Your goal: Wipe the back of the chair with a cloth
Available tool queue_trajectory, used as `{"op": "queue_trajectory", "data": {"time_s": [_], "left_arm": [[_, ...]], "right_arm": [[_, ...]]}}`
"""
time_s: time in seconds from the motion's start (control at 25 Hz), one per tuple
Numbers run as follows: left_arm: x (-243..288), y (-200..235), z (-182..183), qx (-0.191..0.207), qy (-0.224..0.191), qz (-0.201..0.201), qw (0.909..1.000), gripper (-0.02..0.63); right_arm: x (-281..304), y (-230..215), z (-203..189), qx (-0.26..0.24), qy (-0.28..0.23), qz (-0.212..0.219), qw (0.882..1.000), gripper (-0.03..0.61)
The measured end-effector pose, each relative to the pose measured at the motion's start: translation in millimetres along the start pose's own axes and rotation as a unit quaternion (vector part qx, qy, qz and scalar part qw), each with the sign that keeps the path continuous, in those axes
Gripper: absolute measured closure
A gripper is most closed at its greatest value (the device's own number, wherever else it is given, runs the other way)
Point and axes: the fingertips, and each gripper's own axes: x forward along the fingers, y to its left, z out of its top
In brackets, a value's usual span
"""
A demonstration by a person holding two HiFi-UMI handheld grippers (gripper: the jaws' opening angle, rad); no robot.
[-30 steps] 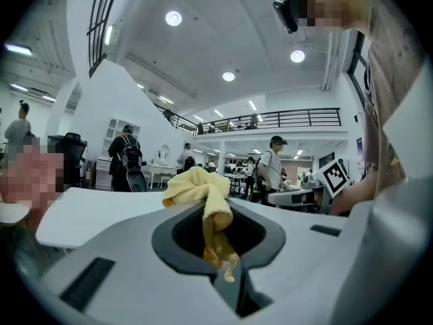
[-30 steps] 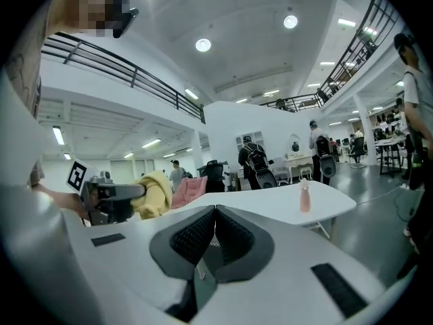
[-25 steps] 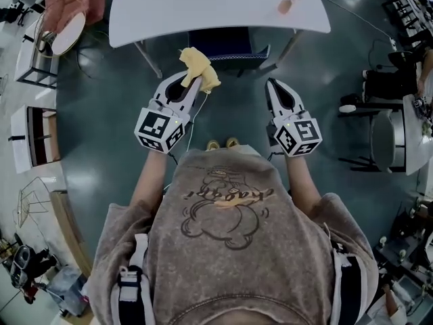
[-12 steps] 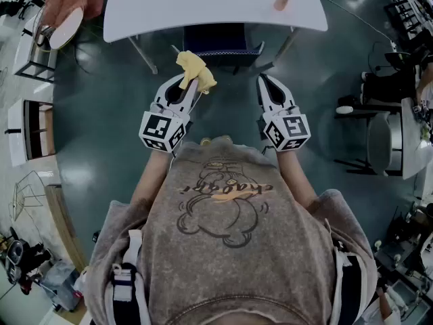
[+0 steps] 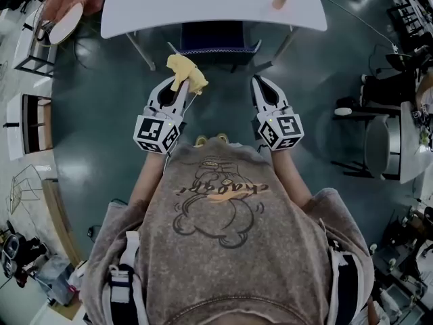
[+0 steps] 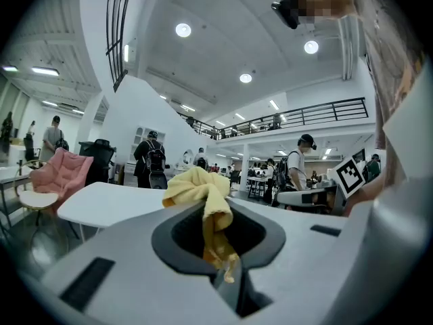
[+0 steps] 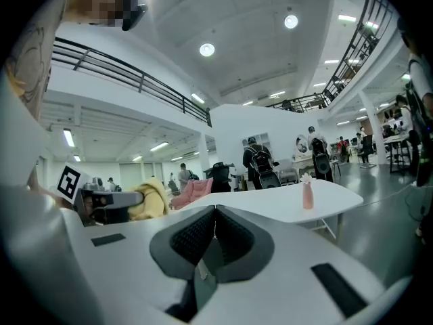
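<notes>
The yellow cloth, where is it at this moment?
In the head view the yellow cloth is left of centre, pinched at the tips of the left gripper, close to the dark blue chair under the white table.

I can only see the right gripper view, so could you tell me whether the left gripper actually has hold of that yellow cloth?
Observer: Yes. In the left gripper view, the left gripper is shut on the yellow cloth, with most of it bunched above the jaws.
Operator: Thank you. Where is the chair? I cannot find it.
Observer: In the head view, the dark blue chair is pushed in under the white table, ahead of the person and between the two grippers.
</notes>
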Motion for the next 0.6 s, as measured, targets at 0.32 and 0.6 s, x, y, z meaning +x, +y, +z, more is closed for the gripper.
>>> {"op": "queue_trajectory", "data": {"time_s": [0.32,0.6], "left_arm": [[-3.2,2.0,0.1,-0.004,0.005,0.008,0.9999,0.558],[-4.5,-1.5,-3.1,-0.012,0.005,0.013,0.9998,0.558]], "right_arm": [[2.0,4.1,-1.2,-0.003,0.003,0.012,1.0,0.552],[2.6,9.6,-0.4,-0.007,0.003,0.019,1.0,0.552]]}}
